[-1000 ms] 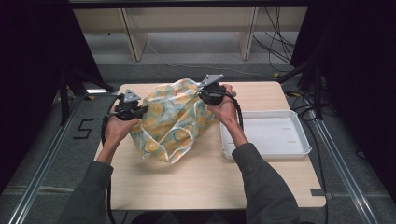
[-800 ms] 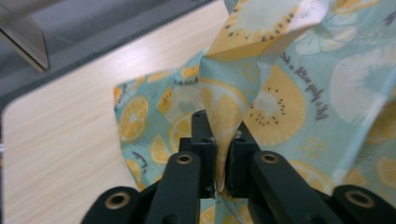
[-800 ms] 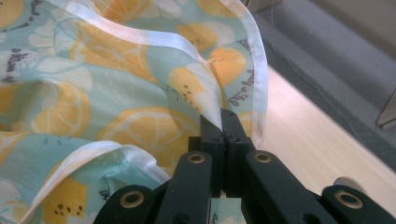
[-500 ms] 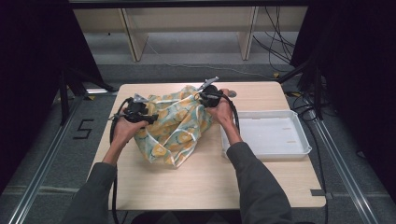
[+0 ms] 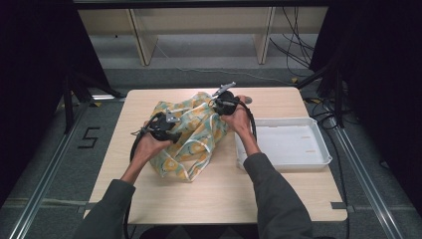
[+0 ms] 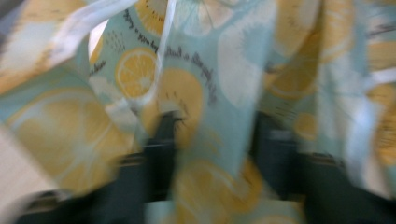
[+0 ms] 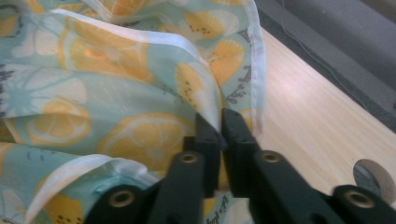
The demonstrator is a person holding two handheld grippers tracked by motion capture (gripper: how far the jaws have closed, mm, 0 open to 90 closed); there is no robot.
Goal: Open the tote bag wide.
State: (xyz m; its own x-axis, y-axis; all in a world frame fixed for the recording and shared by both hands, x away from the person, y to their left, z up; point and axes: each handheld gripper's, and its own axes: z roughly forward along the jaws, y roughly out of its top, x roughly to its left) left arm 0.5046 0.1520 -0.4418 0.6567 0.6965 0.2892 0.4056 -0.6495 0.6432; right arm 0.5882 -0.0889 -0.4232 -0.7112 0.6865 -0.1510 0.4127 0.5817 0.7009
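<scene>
A thin cloth printed with yellow lemon slices on pale blue, white-edged, lies bunched in the middle of the wooden table. My right gripper is at the cloth's far right corner. In the right gripper view the right gripper is shut on a fold of the cloth near its white hem. My left gripper sits on the cloth's left side. The left gripper view is blurred: the left gripper has its jaws apart, and the cloth hangs between and over them.
A shallow white tray stands on the table's right side, close to my right forearm. The table has a round hole near that gripper. Bare wood lies in front of the cloth. Wooden shelf legs and cables are beyond the far edge.
My left gripper has moved right and toward me, from the cloth's left edge onto its middle. The cloth has bunched narrower. My right gripper has kept its hold near the far right corner.
</scene>
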